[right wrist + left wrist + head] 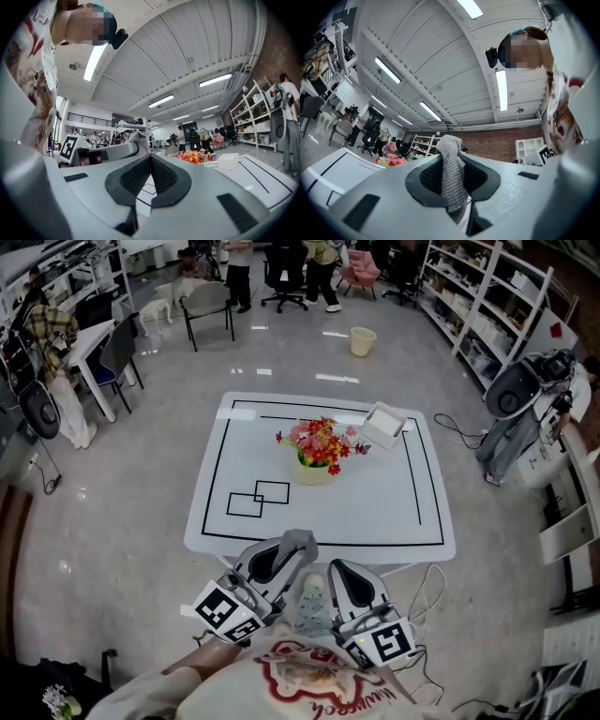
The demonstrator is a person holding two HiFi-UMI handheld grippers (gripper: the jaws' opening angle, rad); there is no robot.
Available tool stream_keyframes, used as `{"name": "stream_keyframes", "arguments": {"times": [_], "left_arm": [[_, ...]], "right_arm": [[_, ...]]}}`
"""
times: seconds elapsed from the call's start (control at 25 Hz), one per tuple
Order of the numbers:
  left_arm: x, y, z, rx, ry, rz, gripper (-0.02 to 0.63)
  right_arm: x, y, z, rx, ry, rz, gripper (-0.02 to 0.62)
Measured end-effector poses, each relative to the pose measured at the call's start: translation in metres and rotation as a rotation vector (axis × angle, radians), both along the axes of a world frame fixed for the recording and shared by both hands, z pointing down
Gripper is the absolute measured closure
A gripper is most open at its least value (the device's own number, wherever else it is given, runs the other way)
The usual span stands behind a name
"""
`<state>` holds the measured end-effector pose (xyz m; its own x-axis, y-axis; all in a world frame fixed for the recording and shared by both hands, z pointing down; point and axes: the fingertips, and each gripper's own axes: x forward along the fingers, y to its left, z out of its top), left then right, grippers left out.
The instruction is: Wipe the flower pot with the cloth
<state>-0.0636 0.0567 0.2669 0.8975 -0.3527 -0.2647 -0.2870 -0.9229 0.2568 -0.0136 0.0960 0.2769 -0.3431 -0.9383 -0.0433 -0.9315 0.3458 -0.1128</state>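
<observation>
left gripper (451,174): smooth grey moulded shell, dark ribbed pads. jaws clamped on the cloth (453,185), a grey knitted piece with a coarse, nubbly weave. the cloth is bunched in a rounded tuft above the pads and trails in a narrow fold below them.

right gripper (150,174): same grey shell and ribbed pads. jaws pressed together, nothing between them.

both grippers are held side by side off the near edge of the table (375,512), the left one reaching just over that edge. the table is a white, glossy, rounded-corner top marked with thin black rectangular lines.

flower pot (314,472): small, round, cream-coloured, upright near the middle of the table, well apart from both grippers and from the cloth. it holds a dense bunch of flowers (321,442) in red, pink and yellow, spreading wider than the pot.

white box (383,425): squarish, tilted, just beside the flowers on their right. contents cannot be made out.

bucket (363,340): pale, round, tapering, on the shiny grey floor beyond the table. contents not visible.
</observation>
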Motion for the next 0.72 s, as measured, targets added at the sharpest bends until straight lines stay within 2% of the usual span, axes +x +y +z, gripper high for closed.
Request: {"name": "stream_keyframes", "arguments": {"times": [0.48, 0.72], "left_arm": [[0.025, -0.072, -0.002, 0.007, -0.019, -0.066, 0.548], [0.043, -0.116, -0.006, 0.013, -0.006, -0.106, 0.549]], "right_arm": [[0.035, -0.078, -0.006, 0.016, -0.008, -0.046, 0.597], [0.061, -0.122, -0.013, 0.043, 0.031, -0.082, 0.597]]}}
